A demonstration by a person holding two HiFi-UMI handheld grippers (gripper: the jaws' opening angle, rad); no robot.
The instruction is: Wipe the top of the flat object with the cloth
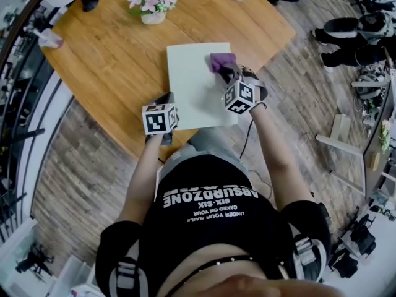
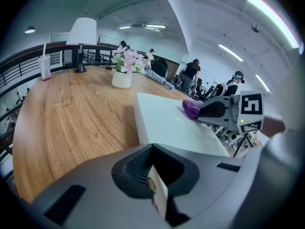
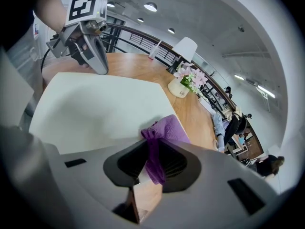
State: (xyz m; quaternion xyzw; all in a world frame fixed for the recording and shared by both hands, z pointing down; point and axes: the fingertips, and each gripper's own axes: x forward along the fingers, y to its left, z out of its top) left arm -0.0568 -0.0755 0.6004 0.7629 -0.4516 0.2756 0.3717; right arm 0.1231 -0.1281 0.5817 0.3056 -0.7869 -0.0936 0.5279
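Now the right gripper (image 1: pixel 230 73) has its jaws shut tight on the soft purple cloth (image 1: pixel 221 60), which lies on the flat white board (image 1: pixel 192 82). Most of the board lies left of these jaws. The left gripper (image 1: pixel 166 99) pinches its near edge.

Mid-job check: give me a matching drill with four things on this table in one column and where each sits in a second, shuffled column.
Things:
1. purple cloth
2. white flat object
3. flower pot
4. lamp

Places:
A. on the table, beyond the flat object's far left corner
B. near left corner gripped by the left tongs
C. at the table's far rim, well away from the flat object
D. pinched in the right tongs, lying on the flat object's far right corner

Pairs: 1-D, 2-B, 3-A, 4-C.
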